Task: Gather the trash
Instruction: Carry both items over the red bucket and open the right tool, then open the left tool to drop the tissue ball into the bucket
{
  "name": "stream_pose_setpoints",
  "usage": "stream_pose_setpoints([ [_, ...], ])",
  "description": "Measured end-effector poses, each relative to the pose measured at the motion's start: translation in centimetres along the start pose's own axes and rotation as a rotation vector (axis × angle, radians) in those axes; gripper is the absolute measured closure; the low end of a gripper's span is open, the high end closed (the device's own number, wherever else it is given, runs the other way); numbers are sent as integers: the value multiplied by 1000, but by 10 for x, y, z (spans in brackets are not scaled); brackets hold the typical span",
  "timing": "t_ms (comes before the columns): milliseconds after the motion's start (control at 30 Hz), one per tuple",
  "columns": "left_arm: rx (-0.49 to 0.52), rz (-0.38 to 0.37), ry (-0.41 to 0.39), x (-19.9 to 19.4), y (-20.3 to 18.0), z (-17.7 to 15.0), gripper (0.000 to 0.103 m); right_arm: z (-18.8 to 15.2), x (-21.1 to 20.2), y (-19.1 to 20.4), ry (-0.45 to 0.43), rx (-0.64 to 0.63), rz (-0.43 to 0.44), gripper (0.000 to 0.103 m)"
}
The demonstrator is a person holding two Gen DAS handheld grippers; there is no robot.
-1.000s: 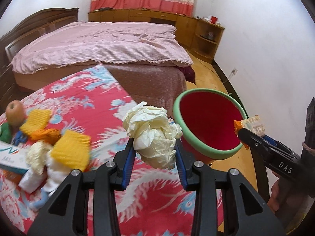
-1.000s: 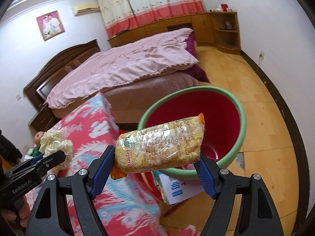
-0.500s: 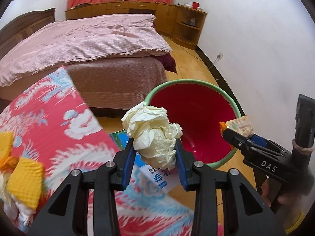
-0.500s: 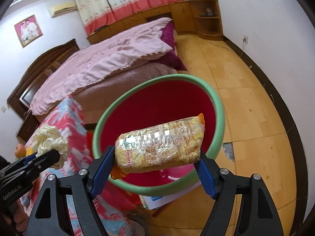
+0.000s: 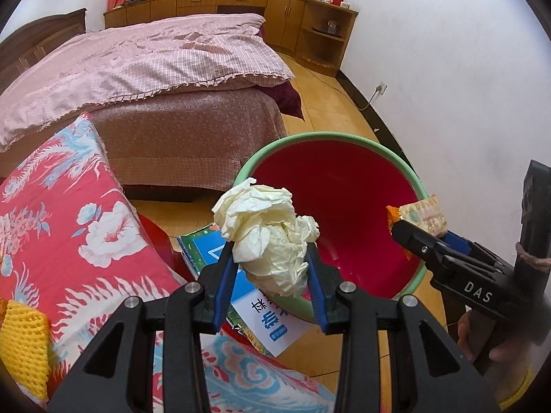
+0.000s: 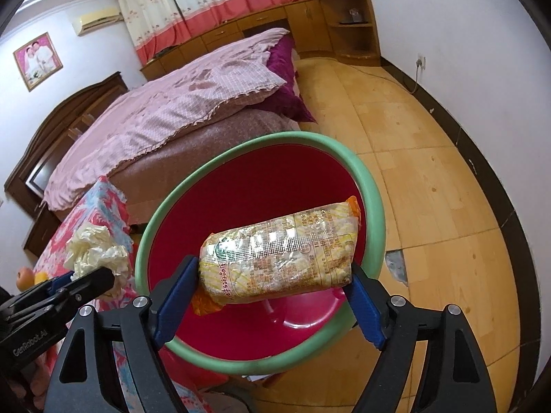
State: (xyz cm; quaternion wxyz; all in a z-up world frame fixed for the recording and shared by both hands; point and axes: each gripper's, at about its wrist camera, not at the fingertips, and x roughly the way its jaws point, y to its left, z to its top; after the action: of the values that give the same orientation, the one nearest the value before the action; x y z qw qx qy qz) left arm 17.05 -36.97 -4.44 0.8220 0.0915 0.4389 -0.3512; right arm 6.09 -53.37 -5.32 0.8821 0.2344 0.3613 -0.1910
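My left gripper [image 5: 272,258] is shut on a crumpled ball of cream paper [image 5: 267,237], held just over the near rim of a red basin with a green rim [image 5: 320,135] on the floor. My right gripper [image 6: 275,272] holds a shiny yellow snack packet [image 6: 279,258] crosswise above the basin's inside [image 6: 261,186]. Its jaws are opening, and the packet still sits between the blue pads, touching both. In the left wrist view the right gripper [image 5: 413,227] comes in from the right with the packet [image 5: 422,211]. In the right wrist view the left gripper [image 6: 100,273] and its paper ball [image 6: 93,249] sit to the left.
A table under a red flowered cloth [image 5: 69,227] lies to the left, with a yellow foam net [image 5: 24,337] and an apple [image 6: 26,277] on it. A printed booklet [image 5: 261,316] lies on the wooden floor by the basin. A bed [image 5: 155,69] stands behind, and a white wall on the right.
Both grippers have swung from over the table towards the basin and dropped a little, so the basin now lies under them. The right jaws stand slightly wider around the packet.
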Motion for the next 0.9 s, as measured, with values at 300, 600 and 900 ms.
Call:
stream_pose_setpoints([
  [300, 16, -10, 17, 11, -8, 1, 64, 4, -9, -11, -38, 24, 1, 9],
  [600, 42, -44, -9, 10, -19, 5, 43, 5, -22, -23, -64, 66, -8, 9],
  [900, 27, -54, -23, -9, -20, 1, 42, 3, -38, -17, -86, 70, 10, 9],
])
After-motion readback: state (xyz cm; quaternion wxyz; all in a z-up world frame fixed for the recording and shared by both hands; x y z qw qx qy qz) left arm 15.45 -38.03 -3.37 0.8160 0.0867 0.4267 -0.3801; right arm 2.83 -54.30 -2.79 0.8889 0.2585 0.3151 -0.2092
